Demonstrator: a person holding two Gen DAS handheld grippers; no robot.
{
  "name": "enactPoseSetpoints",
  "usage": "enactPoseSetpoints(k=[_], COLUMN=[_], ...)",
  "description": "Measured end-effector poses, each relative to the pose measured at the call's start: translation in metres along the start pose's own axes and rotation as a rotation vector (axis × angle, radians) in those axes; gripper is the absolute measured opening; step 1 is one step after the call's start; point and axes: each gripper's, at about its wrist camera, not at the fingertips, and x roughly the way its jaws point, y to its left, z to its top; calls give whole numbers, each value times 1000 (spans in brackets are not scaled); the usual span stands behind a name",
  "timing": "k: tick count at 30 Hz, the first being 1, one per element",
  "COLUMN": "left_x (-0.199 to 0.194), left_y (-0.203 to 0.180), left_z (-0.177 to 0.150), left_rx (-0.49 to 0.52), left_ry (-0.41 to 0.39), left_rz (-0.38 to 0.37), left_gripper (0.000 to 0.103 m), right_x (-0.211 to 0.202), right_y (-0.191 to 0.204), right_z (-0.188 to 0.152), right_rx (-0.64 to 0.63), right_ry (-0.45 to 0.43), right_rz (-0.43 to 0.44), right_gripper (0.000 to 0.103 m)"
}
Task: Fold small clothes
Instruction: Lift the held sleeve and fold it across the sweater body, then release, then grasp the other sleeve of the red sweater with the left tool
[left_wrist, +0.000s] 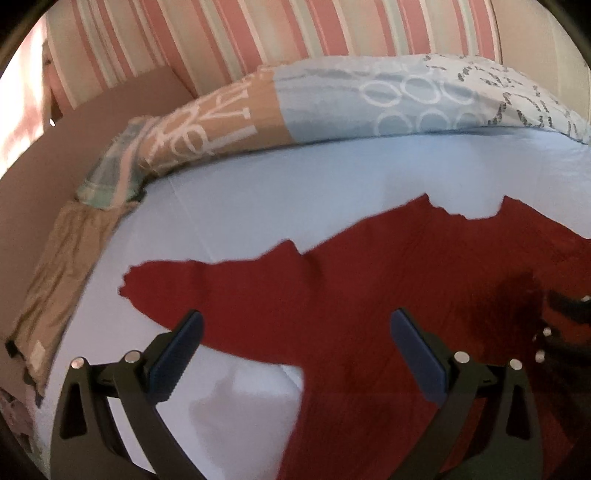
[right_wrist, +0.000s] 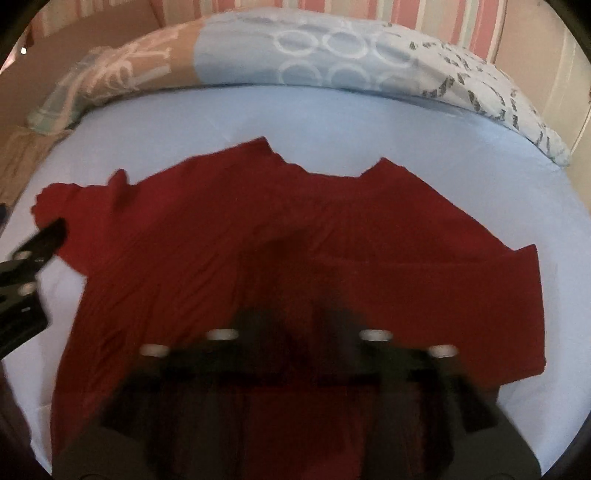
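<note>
The red shirt (right_wrist: 258, 236) lies flat on the blue bed sheet (right_wrist: 332, 122), sleeves running left to right, and the released left gripper (left_wrist: 295, 332) is over the left sleeve, while the right gripper (right_wrist: 295, 332) is too blurred to judge.

Black claw (left_wrist: 294, 334), blue pads (left_wrist: 176, 356), silver screws.

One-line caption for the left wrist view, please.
Open left gripper hovers above the sleeve of a dark red t-shirt spread flat on a pale blue bedsheet.
</note>
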Motion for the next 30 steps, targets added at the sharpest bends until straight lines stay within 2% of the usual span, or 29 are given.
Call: enactPoseSetpoints(k=[5, 7, 10, 14, 19, 21, 23, 25, 26, 27, 28, 29, 30], left_x=[9, 18, 28, 31, 37, 39, 32, 25, 21, 20, 20, 22, 23], left_y=[-21, -36, -59, -84, -118, -128, -139, -152, -164, -168, -170, -171, -170], left_z=[-4, -6, -10, -16, -24, -28, -31, -33, -34, -34, -34, -33, -31], left_rx=[-7, -15, -22, 4, 57, 64, 92, 157, 206, 224, 230, 227, 217], left_ry=[27, 68, 116, 135, 157, 153, 124, 99, 70, 59, 60, 65, 65], left_rz=[-82, -129, -182, -250, -273, -263, -266, -244, -195, -186, -193, -210, -214], left_gripper=[101, 101, 101, 101, 101, 93, 66, 52, 48, 45, 36, 23, 16], right_x=[-18, -25, -21, -21, -15, -15, -16, -14, -13, -13, -14, -15, -15], right_y=[-30, -47, -70, -95, -113, -118, -121, -126, -129, -130, -131, -132, -132], right_z=[-4, -14, -22, -33, -42, -43, -45, -47, -48, -48, -49, -50, -51], right_rx=[22, 46, 74, 123, 159, 162, 169, 186, 195, 200, 204, 206, 206], right_ry=[-64, -84, -82, -86, -83, -88, -90, -87, -83, -82, -83, -85, -85], right_rz=[-3, -11, -42, -77, -88, -99, -108, -107, -108, -108, -108, -108, -109], right_gripper=[53, 54, 56, 56, 56, 56, 56, 56, 56, 56, 56, 56, 56])
